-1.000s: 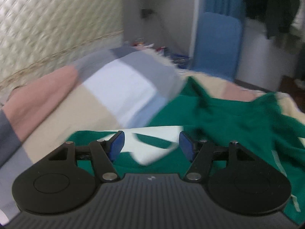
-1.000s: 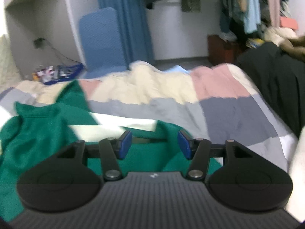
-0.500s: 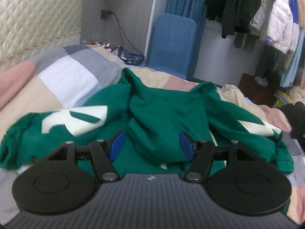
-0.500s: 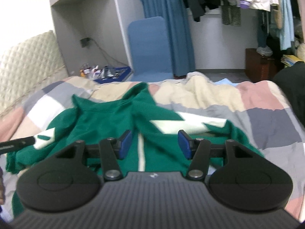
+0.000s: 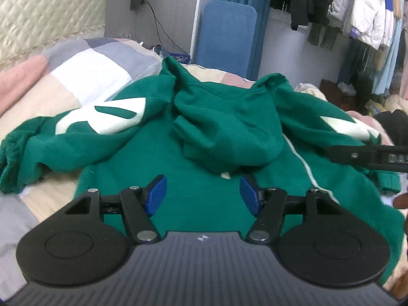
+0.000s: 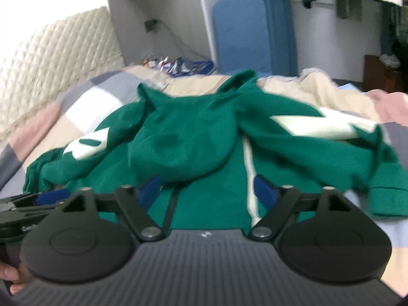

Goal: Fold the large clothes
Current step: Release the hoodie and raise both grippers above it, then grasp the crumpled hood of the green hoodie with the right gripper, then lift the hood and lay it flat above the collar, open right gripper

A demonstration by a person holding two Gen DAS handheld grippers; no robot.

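A large green hoodie (image 5: 209, 137) with white sleeve marks lies spread on the bed, hood flopped over its back; it also shows in the right wrist view (image 6: 193, 137). My left gripper (image 5: 203, 195) is open and empty, above the hoodie's lower body. My right gripper (image 6: 207, 191) is open and empty, above the same part, near a white stripe (image 6: 250, 176). The right gripper's arm shows at the right edge of the left wrist view (image 5: 369, 156). The left gripper shows at the left edge of the right wrist view (image 6: 30, 201).
The bed has a patchwork cover (image 5: 84, 68) in pink, beige, grey and white. A quilted headboard (image 5: 46, 12) stands at left. A blue chair (image 5: 227, 35), a curtain and hanging clothes (image 5: 362, 10) stand beyond the bed.
Both grippers have pulled back and turned towards the hoodie's middle, so the whole garment now shows spread on the bed. Both stayed open and empty.
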